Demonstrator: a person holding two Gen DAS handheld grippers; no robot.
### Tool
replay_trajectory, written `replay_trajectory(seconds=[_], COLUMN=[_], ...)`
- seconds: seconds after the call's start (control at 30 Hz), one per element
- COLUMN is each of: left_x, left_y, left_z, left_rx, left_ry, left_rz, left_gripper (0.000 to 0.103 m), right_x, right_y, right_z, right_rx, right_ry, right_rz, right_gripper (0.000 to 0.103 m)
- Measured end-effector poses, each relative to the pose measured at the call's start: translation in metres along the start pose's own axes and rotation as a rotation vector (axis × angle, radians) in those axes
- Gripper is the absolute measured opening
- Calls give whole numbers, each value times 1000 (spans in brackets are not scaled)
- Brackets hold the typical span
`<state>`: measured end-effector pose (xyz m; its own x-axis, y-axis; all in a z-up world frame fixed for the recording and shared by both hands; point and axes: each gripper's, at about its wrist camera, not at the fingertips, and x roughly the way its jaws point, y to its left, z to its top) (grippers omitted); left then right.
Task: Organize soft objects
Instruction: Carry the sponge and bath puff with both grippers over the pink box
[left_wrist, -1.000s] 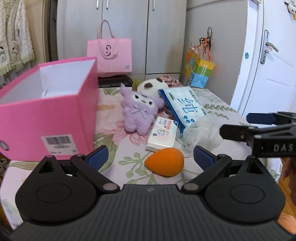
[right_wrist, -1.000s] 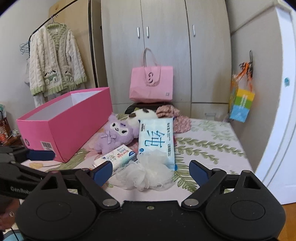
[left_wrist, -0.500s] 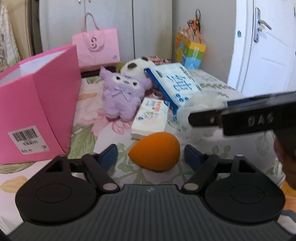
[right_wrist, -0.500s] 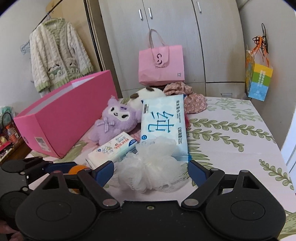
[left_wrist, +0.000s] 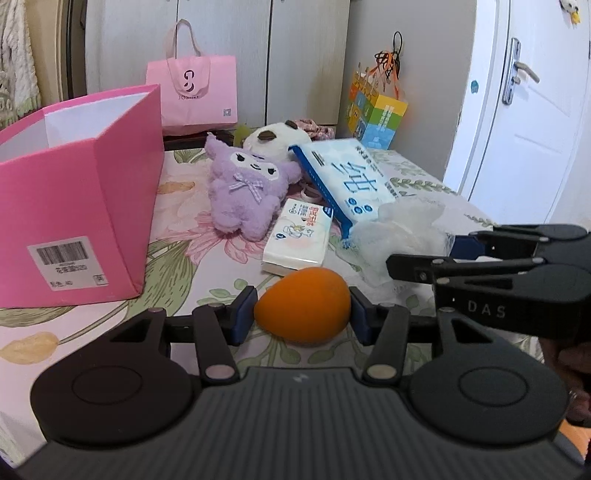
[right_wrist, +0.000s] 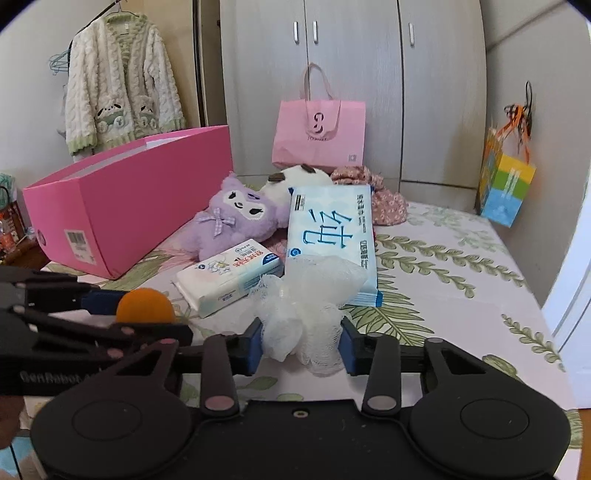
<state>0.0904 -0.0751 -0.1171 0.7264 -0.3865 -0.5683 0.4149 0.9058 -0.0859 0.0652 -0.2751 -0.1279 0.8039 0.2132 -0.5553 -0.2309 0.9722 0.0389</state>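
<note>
While both sets of jaws have just been closing, the left gripper (left_wrist: 302, 314) now pinches the orange sponge egg (left_wrist: 302, 303) on the flowered bedspread (left_wrist: 184, 229), and the right gripper (right_wrist: 301, 343) squeezes the white mesh bath pouf (right_wrist: 306, 295) (its netting bulges past the blue pads). At ten o'clock from the egg stands the open pink box (left_wrist: 74, 206); at twelve o'clock, touching it, lies a tissue pack (left_wrist: 299, 240), with the purple plush (left_wrist: 243, 192) at eleven.
</note>
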Motion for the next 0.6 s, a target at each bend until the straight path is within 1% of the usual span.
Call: replay_trajectory(seconds=[0.17, 0.27, 0.4, 0.6], left_x=[-13, -19, -25, -33], left_y=[7, 14, 21, 28], left_z=[1, 1, 0, -4], left_rx=[-14, -39, -62, -65], left_ry=[10, 24, 38, 68], left_rz=[6, -5, -7, 15], left_gripper=[51, 51, 51, 51], right_x=[-14, -21, -27, -36], right_y=[6, 8, 13, 23], right_z=[2, 4, 6, 4], right_rx=[13, 23, 10, 15], right_ry=[-17, -19, -6, 30], right_rz=[-14, 11, 10, 32], right_gripper=[43, 42, 42, 42])
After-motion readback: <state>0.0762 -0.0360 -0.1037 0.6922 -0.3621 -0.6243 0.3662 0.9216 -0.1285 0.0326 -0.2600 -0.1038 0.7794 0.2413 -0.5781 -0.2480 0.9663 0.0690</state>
